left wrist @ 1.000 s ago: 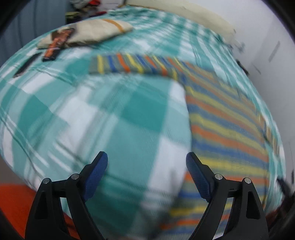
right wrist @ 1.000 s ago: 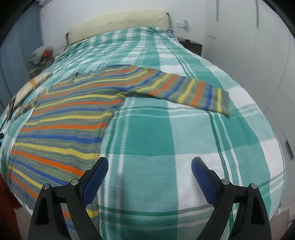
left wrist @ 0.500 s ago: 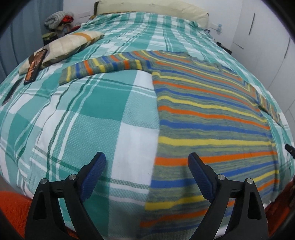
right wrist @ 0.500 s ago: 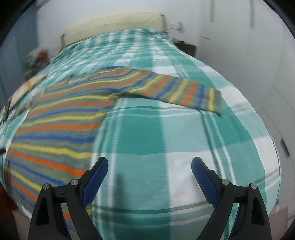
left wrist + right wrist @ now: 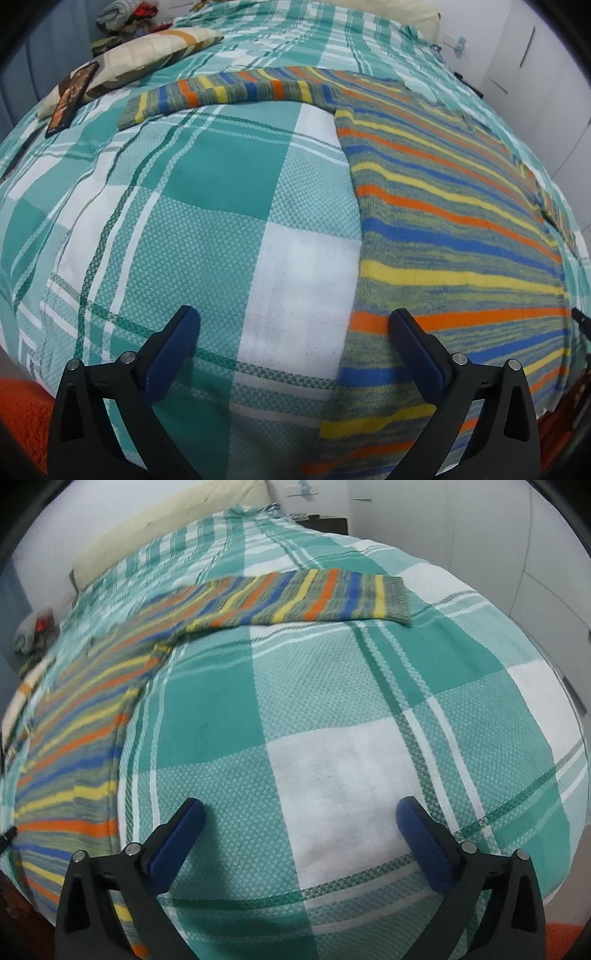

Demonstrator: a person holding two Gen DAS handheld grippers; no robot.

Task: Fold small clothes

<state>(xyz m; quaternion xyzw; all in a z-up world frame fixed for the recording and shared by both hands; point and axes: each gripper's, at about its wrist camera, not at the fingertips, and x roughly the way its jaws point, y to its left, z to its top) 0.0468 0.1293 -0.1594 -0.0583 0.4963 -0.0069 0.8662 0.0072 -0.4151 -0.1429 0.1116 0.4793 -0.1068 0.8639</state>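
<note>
While the striped sweater (image 5: 454, 206) is lying flat on the plaid bed (image 5: 207, 236), both grippers' fingers (image 5: 173, 350) (image 5: 421, 845) are hovering wide apart, gripping nothing

Bare checked bedspread (image 5: 229, 236) is seen ahead of the left tool (image 5: 295, 332), with the striped sweater (image 5: 454, 229) spread flat from 1 to 4 o'clock and its sleeve (image 5: 236, 92) across 12 o'clock. A pillow (image 5: 147, 51) and a dark flat object (image 5: 72, 98) are found at 10 o'clock. Ahead of the right tool (image 5: 301, 819), open bedspread (image 5: 369, 709) is bounded by the other sleeve (image 5: 314, 598) at 12 o'clock.
</note>
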